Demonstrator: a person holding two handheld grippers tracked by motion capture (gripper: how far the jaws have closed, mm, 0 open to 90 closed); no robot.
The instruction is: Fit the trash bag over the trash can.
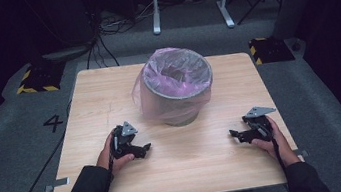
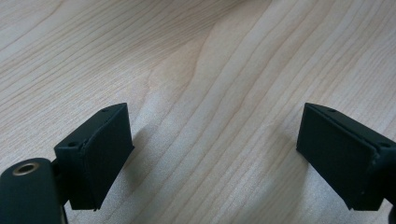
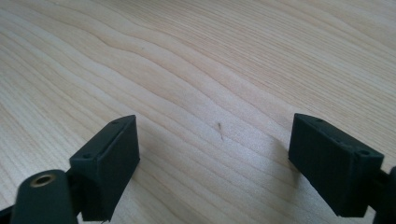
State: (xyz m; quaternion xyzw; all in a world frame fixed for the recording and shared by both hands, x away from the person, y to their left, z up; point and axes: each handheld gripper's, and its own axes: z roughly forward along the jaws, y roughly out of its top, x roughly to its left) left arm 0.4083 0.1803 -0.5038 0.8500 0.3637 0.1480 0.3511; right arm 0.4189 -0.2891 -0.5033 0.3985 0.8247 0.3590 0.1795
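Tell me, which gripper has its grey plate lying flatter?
The right gripper. Its grey plate lies nearly flat on top, while the left gripper has a plate standing up steeply.

A dark "4" (image 1: 53, 123) is marked on the grey floor (image 1: 9, 149), left of the table, at the middle left of the high view.

Beyond the wooden table (image 1: 106, 85), a white-legged frame (image 1: 190, 2) stands, flanked by striped blocks (image 1: 35, 78) (perhaps weights).

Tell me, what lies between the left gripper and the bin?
Nothing: the high view shows bare table between left gripper and bin.
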